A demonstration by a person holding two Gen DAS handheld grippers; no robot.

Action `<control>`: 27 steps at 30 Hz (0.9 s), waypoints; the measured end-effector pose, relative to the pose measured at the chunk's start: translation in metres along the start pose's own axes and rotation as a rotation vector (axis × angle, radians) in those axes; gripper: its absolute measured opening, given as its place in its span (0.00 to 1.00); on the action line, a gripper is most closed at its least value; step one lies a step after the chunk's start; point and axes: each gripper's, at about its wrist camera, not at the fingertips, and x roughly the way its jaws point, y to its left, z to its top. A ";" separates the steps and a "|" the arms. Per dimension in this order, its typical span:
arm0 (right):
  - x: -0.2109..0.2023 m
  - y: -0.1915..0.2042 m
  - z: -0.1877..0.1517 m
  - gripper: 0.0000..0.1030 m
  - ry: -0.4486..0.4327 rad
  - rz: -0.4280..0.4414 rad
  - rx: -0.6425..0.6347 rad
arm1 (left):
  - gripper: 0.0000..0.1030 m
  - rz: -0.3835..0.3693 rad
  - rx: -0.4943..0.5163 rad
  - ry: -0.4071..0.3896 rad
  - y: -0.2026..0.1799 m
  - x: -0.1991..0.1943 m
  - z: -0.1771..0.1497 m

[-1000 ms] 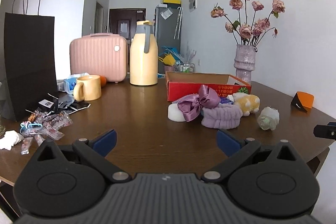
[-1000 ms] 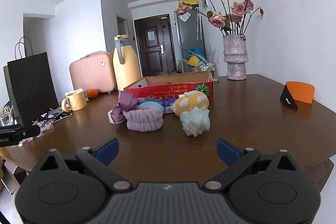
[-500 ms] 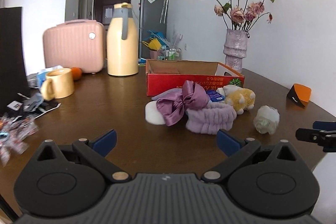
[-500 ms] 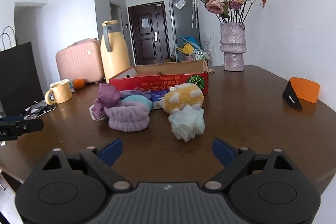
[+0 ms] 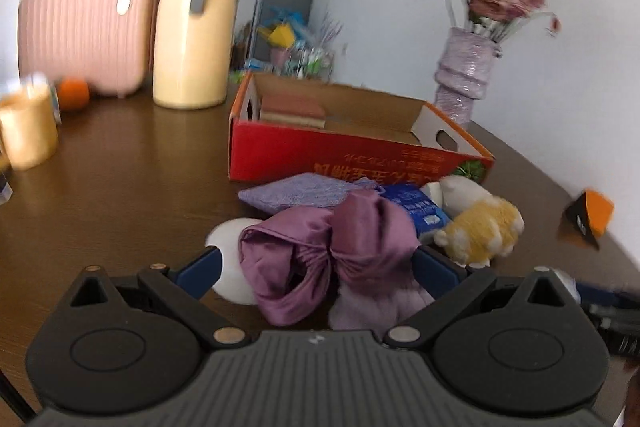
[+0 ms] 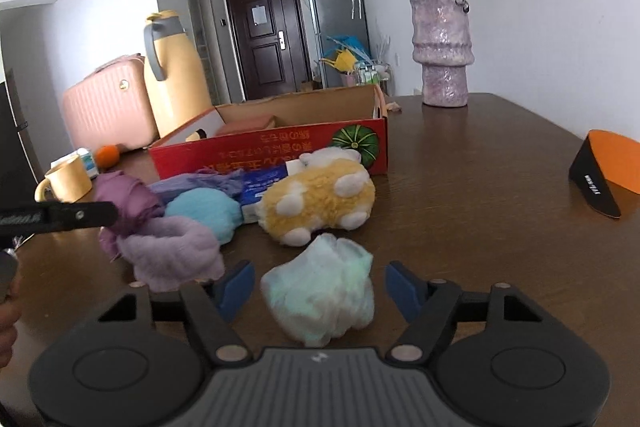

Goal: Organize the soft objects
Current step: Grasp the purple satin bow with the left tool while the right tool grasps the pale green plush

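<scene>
A pile of soft things lies on the brown table in front of a red cardboard box [image 5: 352, 155] [image 6: 280, 143]. My left gripper [image 5: 316, 271] is open, its fingers on either side of a purple satin bow [image 5: 332, 251], with a lilac fuzzy headband [image 5: 376, 303] just below it. A white round pad [image 5: 232, 263] lies by the left finger. My right gripper [image 6: 320, 285] is open around a pale mint plush [image 6: 324, 291]. A yellow plush toy [image 6: 320, 199] [image 5: 480, 231], a blue fluffy item [image 6: 204, 211] and the headband [image 6: 172, 255] lie beyond.
A yellow thermos jug [image 5: 192, 27], a pink case [image 5: 84, 31], a yellow mug [image 5: 24, 131] and an orange [image 5: 72, 93] stand at the left. A lilac vase of roses [image 6: 442, 55] stands at the back right. An orange and black object [image 6: 608, 171] lies at the right.
Both grippers have moved forward toward the pile. The left now straddles the purple bow and the right straddles the mint plush. Both stay open.
</scene>
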 end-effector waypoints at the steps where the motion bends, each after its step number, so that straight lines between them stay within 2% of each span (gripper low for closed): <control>1: 0.005 -0.001 0.001 0.66 0.007 0.004 0.002 | 1.00 -0.006 -0.036 0.019 0.004 0.009 0.003; 5: 0.021 -0.004 0.004 0.51 0.031 0.029 0.002 | 1.00 -0.079 -0.133 0.042 0.015 0.030 0.011; 6: 0.024 -0.005 0.004 0.46 0.036 0.033 0.000 | 0.95 -0.081 -0.138 0.043 0.016 0.034 0.011; 7: 0.027 -0.005 0.005 0.44 0.038 0.040 0.000 | 0.83 -0.078 -0.145 0.048 0.017 0.037 0.012; 8: 0.028 -0.006 0.006 0.42 0.039 0.050 0.001 | 0.77 -0.078 -0.154 0.050 0.018 0.038 0.012; 9: 0.029 -0.006 0.006 0.41 0.039 0.057 0.002 | 0.66 -0.084 -0.162 0.047 0.019 0.038 0.011; 11: 0.030 -0.006 0.007 0.39 0.036 0.064 0.003 | 0.50 -0.095 -0.164 0.050 0.017 0.036 0.011; 12: 0.030 -0.006 0.007 0.39 0.036 0.069 0.003 | 0.33 -0.100 -0.159 0.046 0.015 0.033 0.010; 19: 0.014 -0.001 0.004 0.35 0.018 0.100 0.003 | 0.27 -0.104 -0.087 0.022 0.004 0.015 0.008; 27: -0.036 0.016 0.005 0.30 -0.068 0.122 -0.024 | 0.27 -0.114 -0.056 -0.097 0.000 -0.055 0.005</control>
